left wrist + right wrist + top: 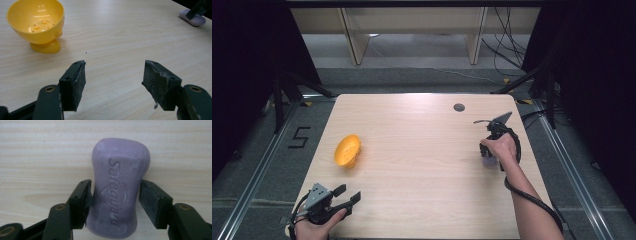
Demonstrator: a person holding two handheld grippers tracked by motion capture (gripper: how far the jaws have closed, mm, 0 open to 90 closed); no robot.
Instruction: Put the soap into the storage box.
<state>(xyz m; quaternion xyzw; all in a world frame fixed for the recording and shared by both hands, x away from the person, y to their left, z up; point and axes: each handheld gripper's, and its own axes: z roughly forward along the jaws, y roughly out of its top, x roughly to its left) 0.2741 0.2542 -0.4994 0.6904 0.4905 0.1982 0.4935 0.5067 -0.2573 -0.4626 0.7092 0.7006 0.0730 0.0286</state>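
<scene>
Clamping the right gripper (115, 202) onto the waist of the purple moulded bar of soap (120, 192), lying flat on the pale wood-grain table (422, 165) near its right edge. Pads pressing both flanks, seemingly ready for lifting. Next, probably raising it straight up and carrying it left, across bare wood, toward the yellow plastic footed cup (347, 150). Keeping the left gripper (115, 82) parked with jaws wide apart over the near-left corner.

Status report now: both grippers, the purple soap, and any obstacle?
Right gripper closed on purple soap, soap lying on table. Left gripper open, empty. Yellow bowl far left, path clear.
</scene>
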